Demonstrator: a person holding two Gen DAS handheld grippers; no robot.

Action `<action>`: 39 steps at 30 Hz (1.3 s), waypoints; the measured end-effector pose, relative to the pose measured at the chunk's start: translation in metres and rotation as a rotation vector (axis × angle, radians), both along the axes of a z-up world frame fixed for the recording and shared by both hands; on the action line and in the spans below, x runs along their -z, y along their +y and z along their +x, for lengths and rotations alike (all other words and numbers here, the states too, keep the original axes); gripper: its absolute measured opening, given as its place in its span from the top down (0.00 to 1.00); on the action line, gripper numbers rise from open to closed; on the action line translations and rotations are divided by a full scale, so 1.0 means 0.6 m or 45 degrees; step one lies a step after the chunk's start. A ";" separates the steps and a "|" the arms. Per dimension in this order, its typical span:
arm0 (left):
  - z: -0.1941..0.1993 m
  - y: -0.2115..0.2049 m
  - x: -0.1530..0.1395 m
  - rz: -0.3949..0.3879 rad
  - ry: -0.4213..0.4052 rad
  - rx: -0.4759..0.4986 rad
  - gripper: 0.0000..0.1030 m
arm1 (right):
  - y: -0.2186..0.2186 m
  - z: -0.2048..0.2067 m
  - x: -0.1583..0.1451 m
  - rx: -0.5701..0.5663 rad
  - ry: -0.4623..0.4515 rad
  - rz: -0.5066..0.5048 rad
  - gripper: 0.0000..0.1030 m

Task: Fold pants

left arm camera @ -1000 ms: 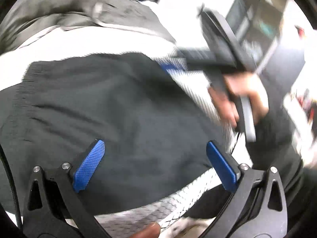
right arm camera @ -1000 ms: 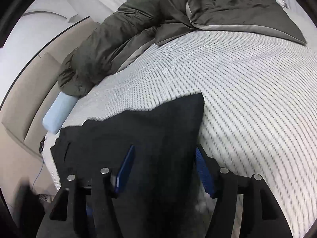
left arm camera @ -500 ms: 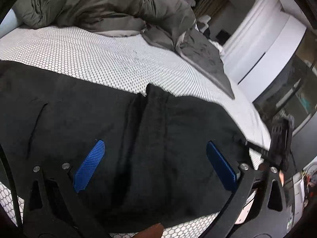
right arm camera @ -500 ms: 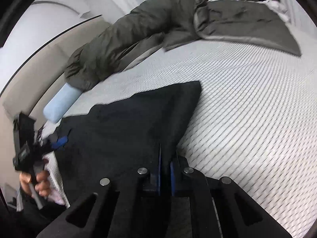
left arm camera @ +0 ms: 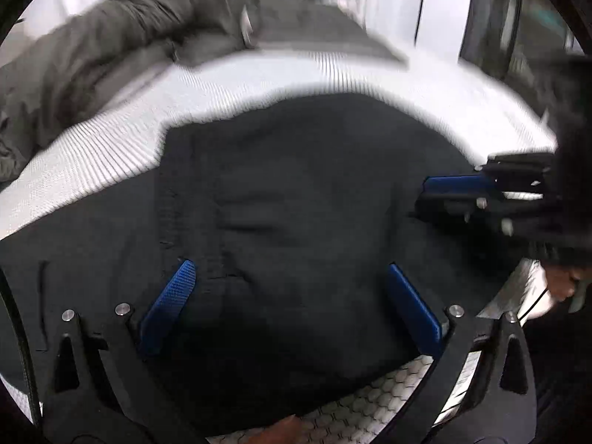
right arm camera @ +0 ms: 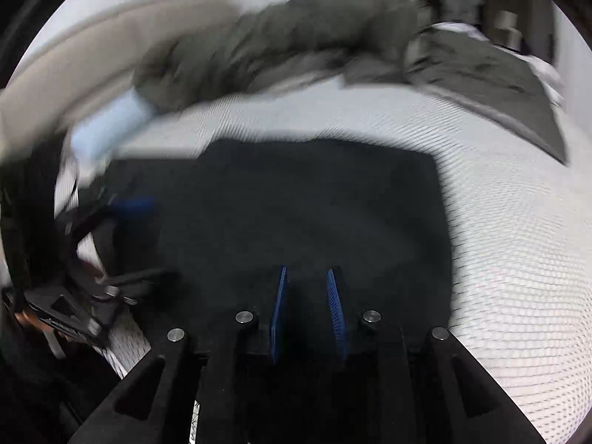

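Lying flat on the white honeycomb-patterned mattress (left arm camera: 281, 74) of the bed are the black fabric pants (left arm camera: 296, 203), folded into a broad dark block with a stitched seam running down the left part. Above them hang the left tongs (left arm camera: 292, 296), blue pads spread wide, released, with nothing between them. A crumpled olive-grey duvet (left arm camera: 122, 37) lies along the far side of the bed, and a pale blue cylindrical pillow (right arm camera: 111, 125) sits at its left end. Over the near edge of the pants hover the right tongs (right arm camera: 307, 307), blue pads parted by a narrow gap, gripping nothing visible.
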State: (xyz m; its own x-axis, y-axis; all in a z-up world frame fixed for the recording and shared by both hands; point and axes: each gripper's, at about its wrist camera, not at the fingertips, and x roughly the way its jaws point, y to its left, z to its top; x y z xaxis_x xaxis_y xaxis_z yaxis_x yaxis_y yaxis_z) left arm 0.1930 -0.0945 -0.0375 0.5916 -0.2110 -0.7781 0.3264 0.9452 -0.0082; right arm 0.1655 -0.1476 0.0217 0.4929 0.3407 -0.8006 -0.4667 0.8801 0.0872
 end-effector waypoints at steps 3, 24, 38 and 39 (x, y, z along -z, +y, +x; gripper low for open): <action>-0.001 0.010 0.017 0.032 0.010 0.009 0.01 | 0.025 -0.008 0.040 -0.057 0.017 -0.129 0.73; 0.120 0.021 -0.026 -0.077 0.155 -0.019 0.13 | 0.060 0.061 0.038 0.039 0.095 -0.143 0.34; 0.106 0.066 -0.050 -0.065 0.069 -0.058 0.16 | -0.030 0.043 0.004 0.242 -0.086 -0.264 0.30; 0.105 0.062 -0.068 -0.074 0.007 -0.045 0.16 | -0.024 0.044 -0.010 0.226 -0.094 -0.208 0.30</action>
State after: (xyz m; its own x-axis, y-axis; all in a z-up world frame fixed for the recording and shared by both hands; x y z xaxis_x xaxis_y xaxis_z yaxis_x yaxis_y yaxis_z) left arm 0.2559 -0.0573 0.0036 0.5954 -0.2353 -0.7682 0.2928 0.9539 -0.0653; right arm 0.1919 -0.1620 0.0279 0.5926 0.1125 -0.7976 -0.3032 0.9485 -0.0915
